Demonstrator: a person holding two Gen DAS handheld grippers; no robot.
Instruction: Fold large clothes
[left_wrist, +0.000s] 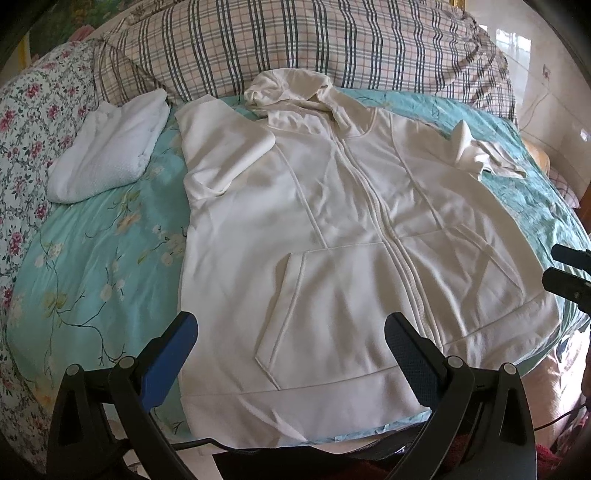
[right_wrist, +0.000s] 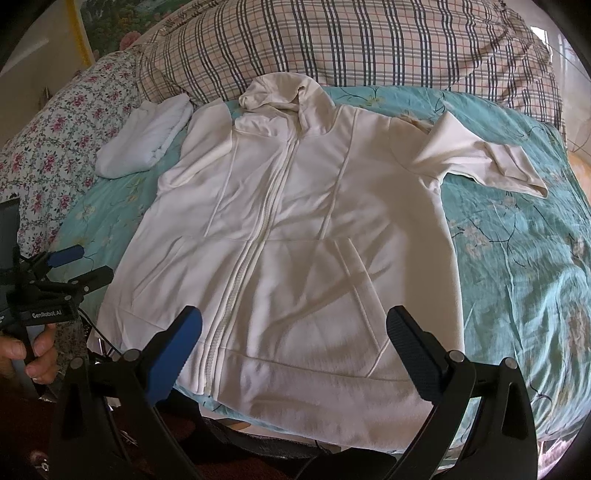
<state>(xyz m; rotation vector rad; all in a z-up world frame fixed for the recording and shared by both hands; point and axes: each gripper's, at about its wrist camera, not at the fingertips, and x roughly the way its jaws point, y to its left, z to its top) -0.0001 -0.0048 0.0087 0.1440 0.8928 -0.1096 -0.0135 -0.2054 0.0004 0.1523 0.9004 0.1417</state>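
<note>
A cream zip-up hoodie (left_wrist: 351, 221) (right_wrist: 295, 229) lies face up on the bed, zipped, hood toward the pillows. One sleeve (left_wrist: 225, 158) is folded in over the chest on the left; the other sleeve (right_wrist: 480, 158) sticks out to the right, crumpled. My left gripper (left_wrist: 291, 332) hovers open above the hem on the left half, nothing between its fingers. My right gripper (right_wrist: 295, 328) hangs open over the hem on the right half, also empty. In the right wrist view the left gripper (right_wrist: 79, 266) shows at the left edge, held by a hand (right_wrist: 33, 350).
A folded white garment (left_wrist: 107, 151) (right_wrist: 144, 144) rests at the back left of the teal floral bedsheet (left_wrist: 92, 258) (right_wrist: 517, 258). A plaid pillow (left_wrist: 295, 48) and a flowered pillow (left_wrist: 33, 122) line the head of the bed. Bare sheet lies on both sides of the hoodie.
</note>
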